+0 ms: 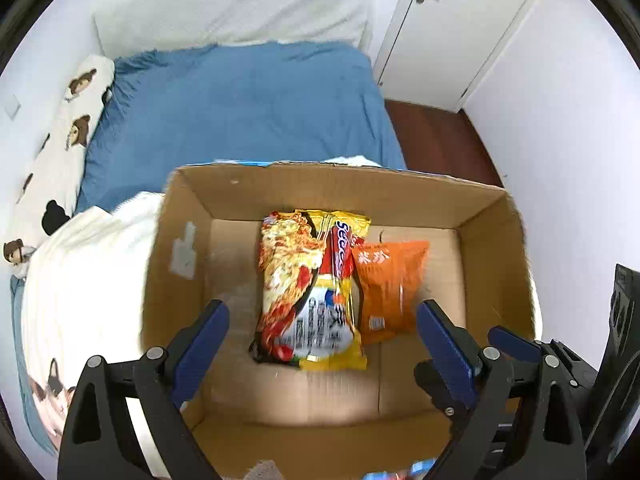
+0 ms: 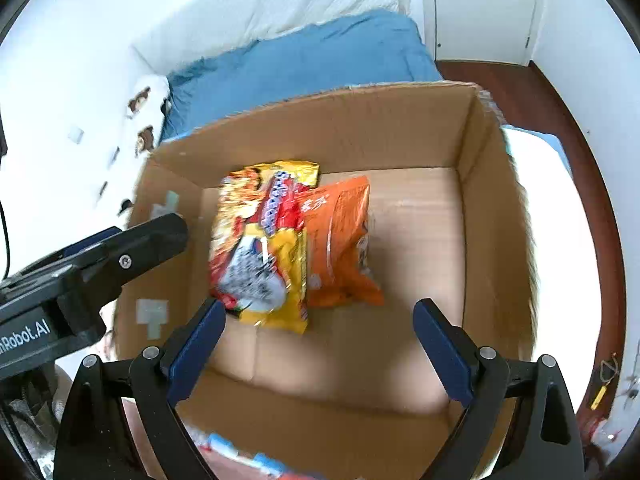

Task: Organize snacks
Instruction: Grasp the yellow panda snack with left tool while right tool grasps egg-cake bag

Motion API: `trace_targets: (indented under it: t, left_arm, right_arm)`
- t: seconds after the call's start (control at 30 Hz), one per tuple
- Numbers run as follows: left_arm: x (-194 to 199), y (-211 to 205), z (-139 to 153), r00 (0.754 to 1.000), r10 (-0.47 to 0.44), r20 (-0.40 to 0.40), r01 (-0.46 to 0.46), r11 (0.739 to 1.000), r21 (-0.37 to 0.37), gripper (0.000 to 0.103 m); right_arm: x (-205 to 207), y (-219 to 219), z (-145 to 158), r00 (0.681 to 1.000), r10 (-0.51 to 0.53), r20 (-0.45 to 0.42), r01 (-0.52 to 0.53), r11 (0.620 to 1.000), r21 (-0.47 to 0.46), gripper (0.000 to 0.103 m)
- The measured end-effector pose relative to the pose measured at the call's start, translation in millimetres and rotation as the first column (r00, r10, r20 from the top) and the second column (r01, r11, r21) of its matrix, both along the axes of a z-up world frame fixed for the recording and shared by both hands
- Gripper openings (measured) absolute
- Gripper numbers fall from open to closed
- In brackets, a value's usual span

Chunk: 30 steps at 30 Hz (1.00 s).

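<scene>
Both tongs, left tongs (image 1: 322, 330) and right tongs (image 2: 320, 330), gape wide and empty above a cardboard box (image 1: 492, 248) on the bed (image 1: 240, 112); inside lie a noodle packet (image 1: 308, 288) and, touching its right, an orange snack bag (image 1: 390, 284).

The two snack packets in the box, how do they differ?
The yellow packet is longer and printed with red, white and a food photo; the orange packet is shorter and nearly one colour. The yellow one's edge overlaps the orange one. Both lie flat in the cardboard box.

Two packets (image 1: 320, 288) fill the box (image 1: 320, 188) middle; floor either side lies free.
</scene>
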<state>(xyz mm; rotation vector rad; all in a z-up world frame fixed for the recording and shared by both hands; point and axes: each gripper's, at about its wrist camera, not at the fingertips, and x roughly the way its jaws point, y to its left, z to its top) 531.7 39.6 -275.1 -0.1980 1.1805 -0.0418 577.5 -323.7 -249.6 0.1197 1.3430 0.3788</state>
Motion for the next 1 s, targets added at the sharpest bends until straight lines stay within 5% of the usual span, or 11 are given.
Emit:
trace_targets:
  t: [0.23,0.4,0.6,0.77,1.0]
  left_arm:
    - [-76.9,9.3,43.1,0.997,-0.018,0.074,0.016,1.000,0.027,0.096]
    - [-157.9,22.5,35.3,0.998,-0.003,0.066,-0.001,0.998,0.070,0.096]
    - [-246.8,44.9,-29.9,0.995,0.053,-0.085,-0.043,0.992,0.115,0.096]
    - [-304.8,86.8,-101.1,0.950,0.165,-0.266,-0.150,0.986,0.078,0.096]
    - [-334.8,116.9,-155.2,0.901,0.214,-0.378,-0.213,0.976,0.047,0.096]
  right_arm:
    - [-83.6,-11.7,47.9,0.999,-0.023,0.031,0.022,0.999,0.027,0.097]
    - [-160.3,-26.3,26.3,0.999,-0.024,-0.040,0.024,1.000,-0.001,0.097]
    - [-233.0,-51.2,-23.5,0.986,-0.075,-0.148,0.065,0.996,-0.067,0.097]
    - [-263.9,-63.1,-50.3,0.974,-0.108,-0.198,0.089,0.991,-0.104,0.097]
    - [-289.2,-61.4,-85.2,0.962,-0.111,-0.249,0.073,0.985,-0.157,0.097]
